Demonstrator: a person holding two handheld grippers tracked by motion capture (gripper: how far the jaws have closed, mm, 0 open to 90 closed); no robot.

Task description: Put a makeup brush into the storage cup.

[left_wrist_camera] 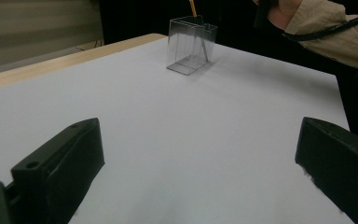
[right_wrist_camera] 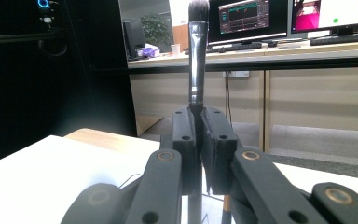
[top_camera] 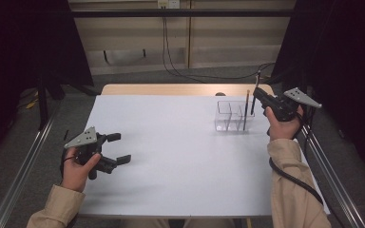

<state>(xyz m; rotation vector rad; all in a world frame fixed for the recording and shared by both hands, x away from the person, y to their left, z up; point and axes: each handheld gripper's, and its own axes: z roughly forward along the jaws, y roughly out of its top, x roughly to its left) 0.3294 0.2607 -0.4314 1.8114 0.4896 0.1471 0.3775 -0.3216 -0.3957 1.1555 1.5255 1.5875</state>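
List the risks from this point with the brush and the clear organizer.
1. The right gripper pinches the brush on its thin handle only; the upright brush may tilt or slip between the pads on the way down.
2. The clear organizer is light and unheld, with the left gripper open far off; a bump may tip it.
3. A pencil already leans inside and may block the brush.

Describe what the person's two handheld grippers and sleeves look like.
Both the left gripper and right gripper are black with two blocky jaws, each topped by a grey three-cornered plate. A black cable trails from the right one. The sleeves are tan.
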